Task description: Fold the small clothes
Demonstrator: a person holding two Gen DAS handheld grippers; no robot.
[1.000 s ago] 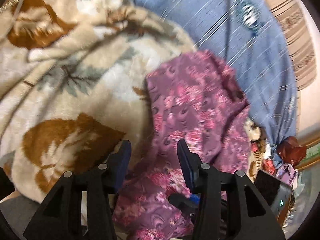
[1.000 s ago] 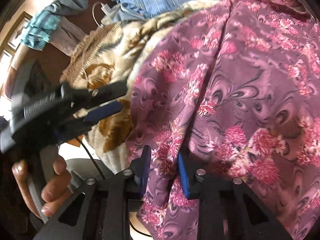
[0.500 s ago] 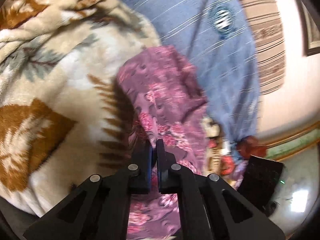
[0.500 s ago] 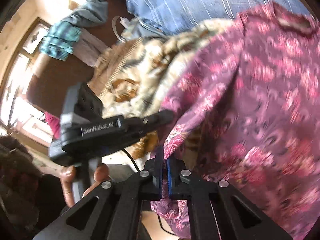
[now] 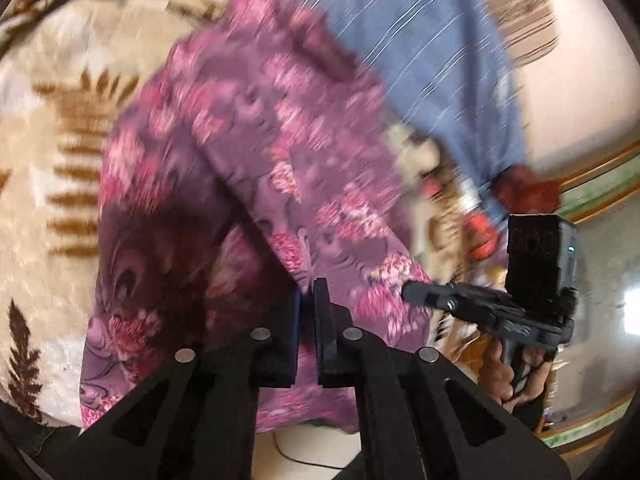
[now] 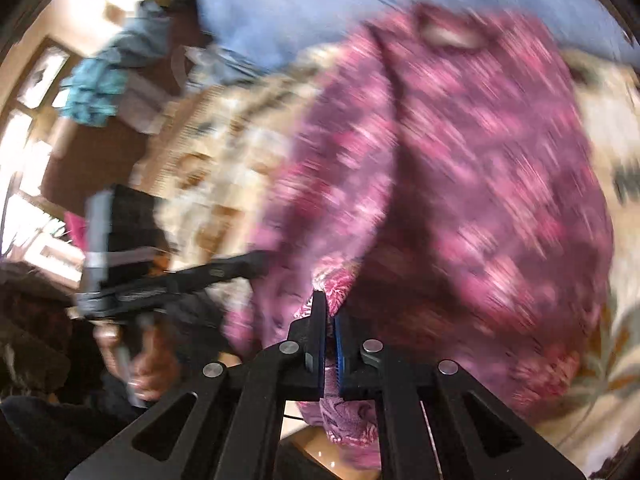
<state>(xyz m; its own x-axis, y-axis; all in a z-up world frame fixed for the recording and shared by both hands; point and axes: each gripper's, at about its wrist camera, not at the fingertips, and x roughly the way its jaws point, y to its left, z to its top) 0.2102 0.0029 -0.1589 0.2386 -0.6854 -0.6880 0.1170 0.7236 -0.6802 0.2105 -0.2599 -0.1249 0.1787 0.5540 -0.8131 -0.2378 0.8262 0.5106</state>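
Note:
A purple garment with pink flowers (image 5: 280, 140) lies on a cream blanket, its near edge lifted and curling over itself. My left gripper (image 5: 306, 292) is shut on that edge, with cloth pinched between the blue pads. In the right wrist view the same garment (image 6: 480, 180) fills the middle, blurred by motion. My right gripper (image 6: 330, 308) pinches another bit of the near edge; its jaws are opening slightly, and the pads still press on the fabric. Each view shows the other gripper: the right gripper (image 5: 408, 292) at the cloth's right side, the left gripper (image 6: 256, 260) at its left.
The cream blanket with brown leaves (image 5: 52, 120) covers the bed under the garment. A blue striped sheet (image 5: 420, 40) lies beyond it. A person's hand (image 5: 496, 372) holds the right gripper's handle. Teal and grey clothes (image 6: 96, 92) hang over dark furniture at the left.
A second ago both grippers stood open around the garment's near edge. Both have shut on it and carried it up and across the blanket, so the cloth now curls over.

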